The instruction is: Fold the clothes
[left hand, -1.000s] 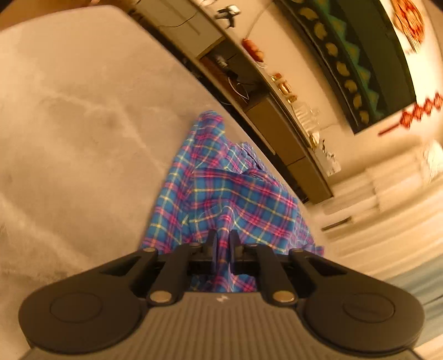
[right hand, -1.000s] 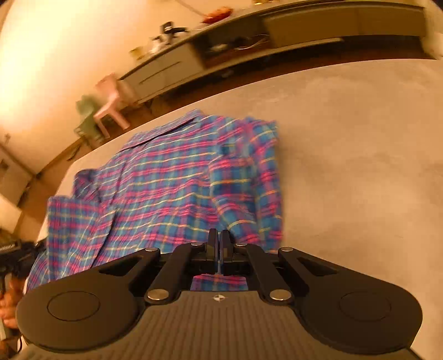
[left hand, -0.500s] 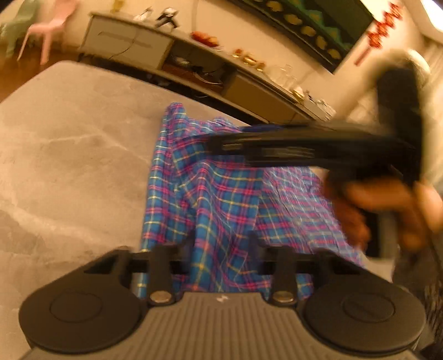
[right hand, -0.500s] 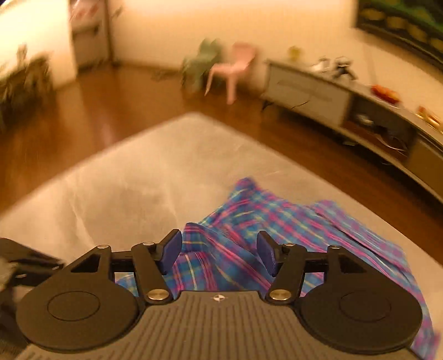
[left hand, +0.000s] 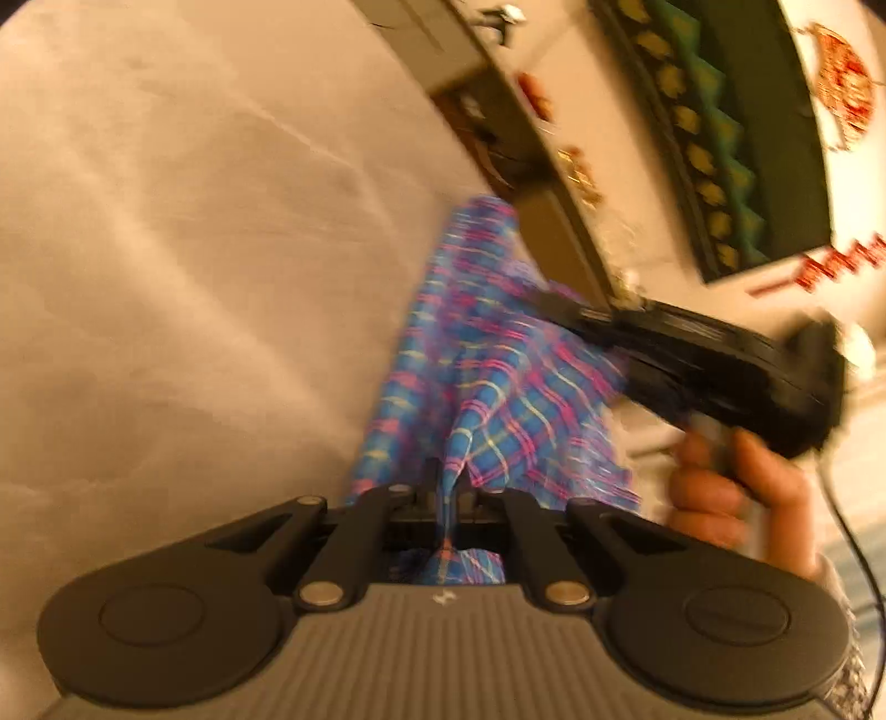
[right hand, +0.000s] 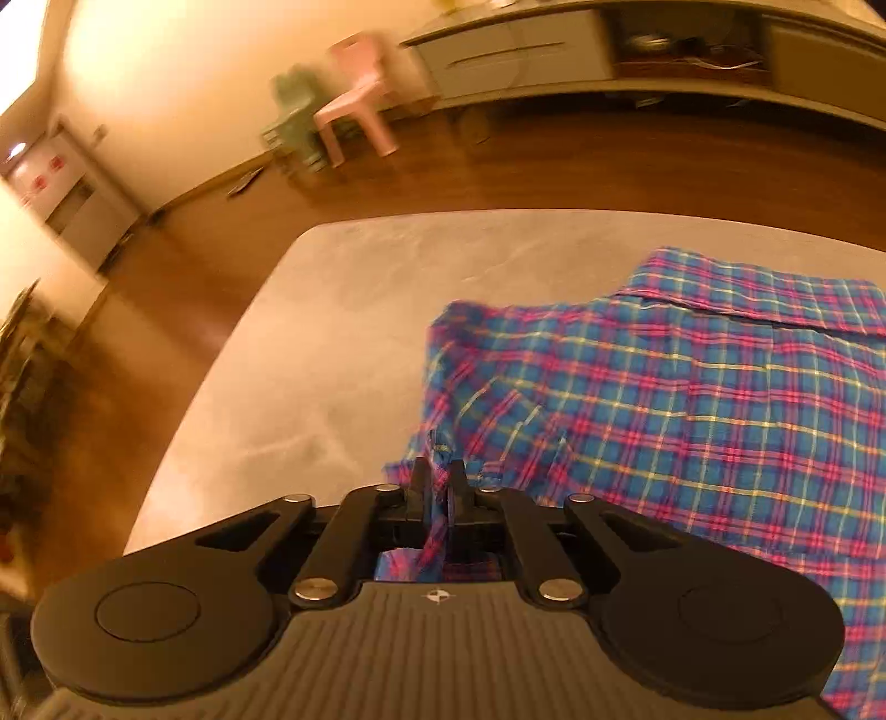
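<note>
A blue, pink and yellow plaid shirt (right hand: 692, 399) lies spread on the pale marbled table (right hand: 332, 343). My right gripper (right hand: 437, 482) is at the shirt's near left edge. Its jaws are closing, with a bunched fold of the cloth pinched between them. In the left wrist view the shirt (left hand: 498, 360) runs away from me in a narrow, rumpled strip. My left gripper (left hand: 449, 482) is shut on a raised fold of it. The right gripper (left hand: 692, 365) also shows there, blurred, reaching over the shirt from the right, with a hand (left hand: 736, 498) around its grip.
The table's rounded left corner (right hand: 310, 232) drops to a wooden floor (right hand: 183, 266). Beyond it stand a pink chair (right hand: 360, 94), a green chair (right hand: 293, 116) and a long low cabinet (right hand: 526, 50). A dark wall panel (left hand: 736, 138) hangs at the far right.
My right gripper swung to the shirt's left edge, stood open half a second ago, and now pinches the cloth. It has come into the left wrist view. My left gripper still holds fabric.
</note>
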